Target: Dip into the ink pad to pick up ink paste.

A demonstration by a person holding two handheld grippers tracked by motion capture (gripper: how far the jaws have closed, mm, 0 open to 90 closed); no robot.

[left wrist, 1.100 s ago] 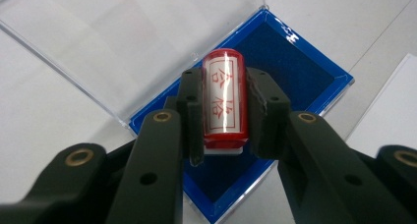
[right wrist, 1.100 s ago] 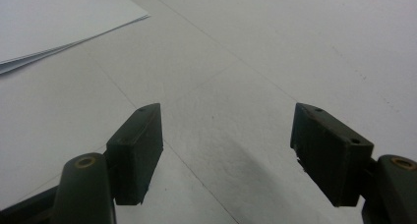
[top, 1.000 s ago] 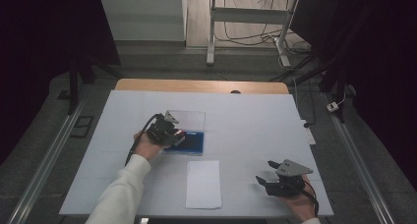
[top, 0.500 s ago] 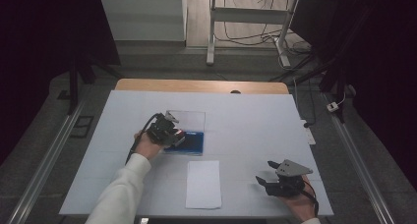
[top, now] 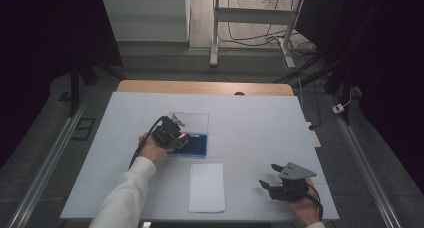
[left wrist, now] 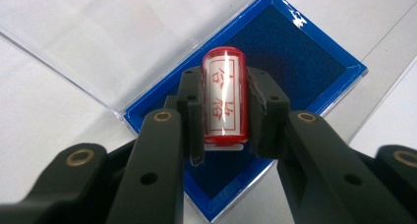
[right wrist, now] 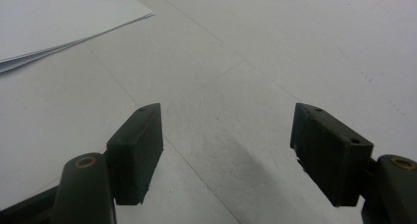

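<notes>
left gripper [left wrist: 223, 128] grips stamp [left wrist: 224, 94] on ink pad [left wrist: 295, 57] | right gripper [right wrist: 226, 150] wide apart, nothing in it | paper [top: 207, 187] not stamped yet

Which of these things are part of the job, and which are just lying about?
In the job:
left gripper, shut on the red stamp
blue ink pad with its clear lid open
paper

Lying about:
right gripper, open over bare table
cables on the floor
</notes>
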